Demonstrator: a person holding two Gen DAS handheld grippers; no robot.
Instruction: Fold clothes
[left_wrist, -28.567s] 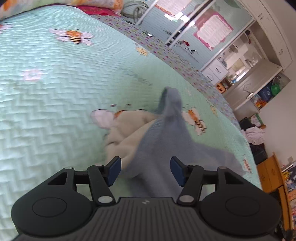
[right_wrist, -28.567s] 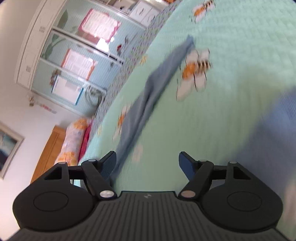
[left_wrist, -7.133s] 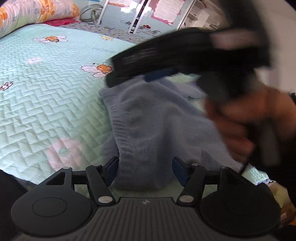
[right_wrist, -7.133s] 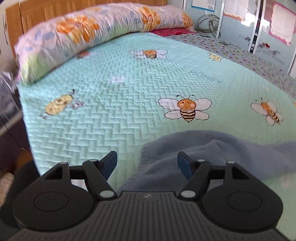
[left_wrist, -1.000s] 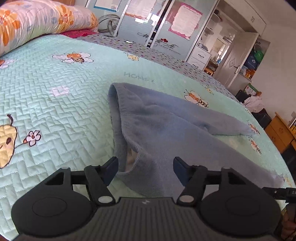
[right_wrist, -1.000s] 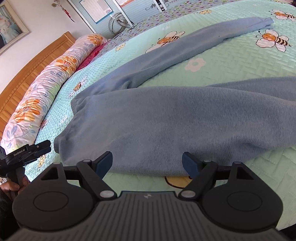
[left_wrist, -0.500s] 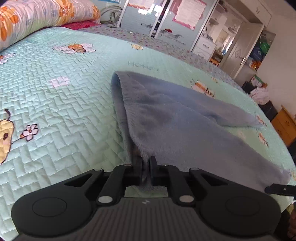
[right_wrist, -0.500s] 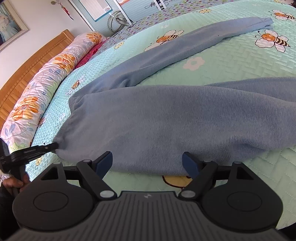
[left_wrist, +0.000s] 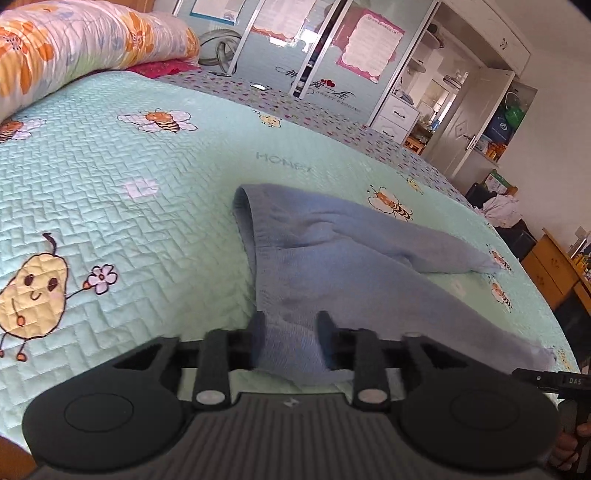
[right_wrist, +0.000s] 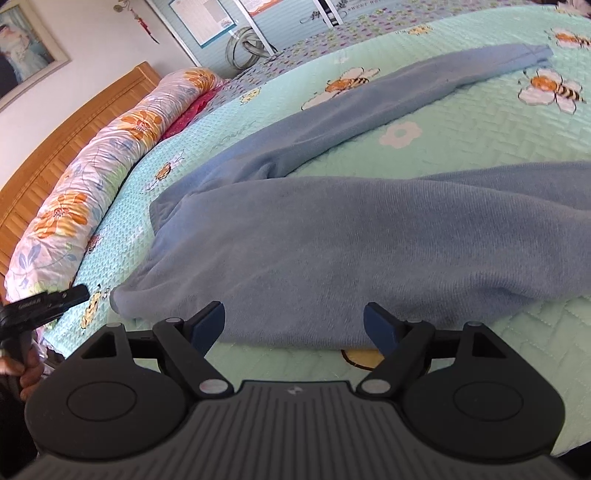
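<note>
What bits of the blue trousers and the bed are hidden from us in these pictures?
- Left wrist view: the soft blue knit trousers' near hem, behind the left gripper's body.
- Right wrist view: one trouser leg's end, cut off by the right edge.
- Both views: the mint quilted bee-print bedspread under the trousers.

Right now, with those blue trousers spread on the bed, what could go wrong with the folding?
The left gripper is opening with the waistband corner of the blue trousers between its fingers, so that corner may slump and wrinkle. The two legs lie splayed apart, so a fold could come out crooked. The near edge lies close to the side of the bed and might slide off.
</note>
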